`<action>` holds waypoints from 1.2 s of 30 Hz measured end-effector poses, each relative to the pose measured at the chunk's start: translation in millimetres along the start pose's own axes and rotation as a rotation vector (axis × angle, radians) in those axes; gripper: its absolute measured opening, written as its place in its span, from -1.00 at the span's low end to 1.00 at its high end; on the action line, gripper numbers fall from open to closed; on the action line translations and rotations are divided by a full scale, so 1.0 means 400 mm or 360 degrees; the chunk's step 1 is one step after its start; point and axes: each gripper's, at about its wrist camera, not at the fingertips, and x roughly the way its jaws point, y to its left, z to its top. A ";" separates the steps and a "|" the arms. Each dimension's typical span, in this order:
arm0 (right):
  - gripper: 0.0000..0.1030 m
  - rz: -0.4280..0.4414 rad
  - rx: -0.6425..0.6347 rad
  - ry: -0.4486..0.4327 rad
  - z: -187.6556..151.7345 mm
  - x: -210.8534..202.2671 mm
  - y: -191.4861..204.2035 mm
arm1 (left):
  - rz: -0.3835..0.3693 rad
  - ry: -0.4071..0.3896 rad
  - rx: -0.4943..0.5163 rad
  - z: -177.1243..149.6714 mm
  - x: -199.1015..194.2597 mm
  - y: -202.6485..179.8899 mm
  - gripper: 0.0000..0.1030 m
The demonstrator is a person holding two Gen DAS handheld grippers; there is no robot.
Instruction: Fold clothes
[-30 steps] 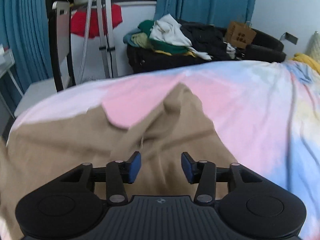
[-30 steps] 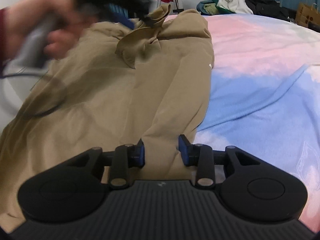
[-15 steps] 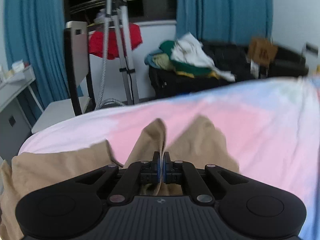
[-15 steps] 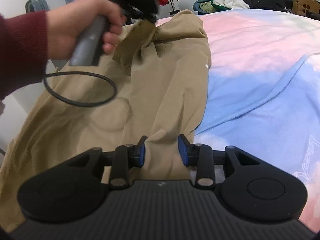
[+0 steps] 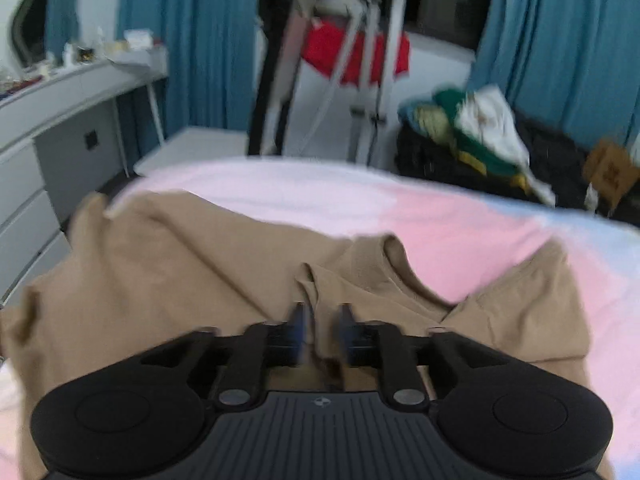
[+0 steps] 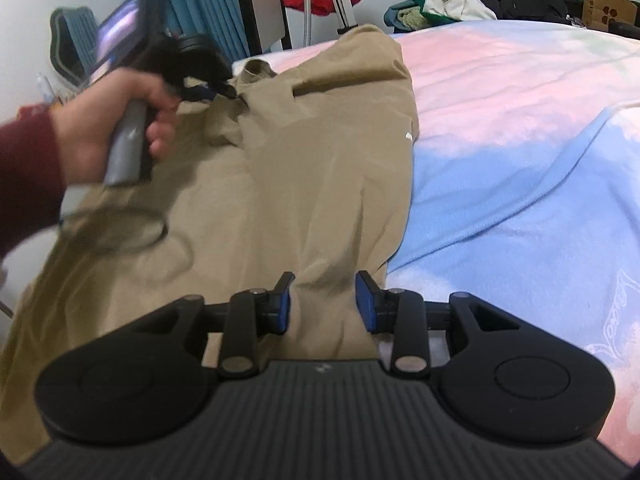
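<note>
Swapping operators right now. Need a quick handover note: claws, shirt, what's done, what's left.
Left claw: fingers a little apart, a ridge of the tan shirt running between them near the neckline; blurred, so can't confirm a firm grip. In the right view it sits at the shirt's far end.
Right claw: open, fingers either side of a fabric ridge at the shirt's near edge, not closed on it.
Shirt lies spread and wrinkled on the pastel blanket, along its left side.
Done: no clean fold visible yet.
Left: probably close both claws, then make the folds and flatten.
</note>
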 end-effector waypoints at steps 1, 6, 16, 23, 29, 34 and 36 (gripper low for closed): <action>-0.30 0.0013 0.0024 -0.0022 0.004 -0.005 -0.007 | -0.0021 -0.0037 -0.0046 -0.002 -0.040 0.022 -0.01; -0.26 0.0039 0.0125 -0.0163 0.021 -0.039 -0.032 | -0.0086 -0.0105 -0.0336 -0.060 -0.229 0.205 0.44; 0.02 0.0082 0.0208 -0.0174 0.011 -0.066 -0.031 | -0.0216 0.0000 -0.1003 -0.185 -0.271 0.588 0.56; 0.05 0.0043 0.0186 -0.0205 0.016 -0.034 -0.017 | -0.0323 -0.0109 -0.1148 -0.184 -0.134 0.663 0.50; 0.05 0.0020 0.0208 -0.0271 0.030 -0.004 -0.025 | -0.0206 -0.0223 -0.1067 -0.103 -0.008 0.670 0.37; 0.09 -0.0005 0.0227 -0.0298 0.039 0.025 -0.038 | -0.0092 -0.0260 -0.0938 -0.030 0.069 0.644 -0.29; 0.09 -0.0009 0.0245 -0.0293 0.041 0.036 -0.042 | -0.0025 -0.0283 -0.0809 -0.013 0.057 0.611 -0.87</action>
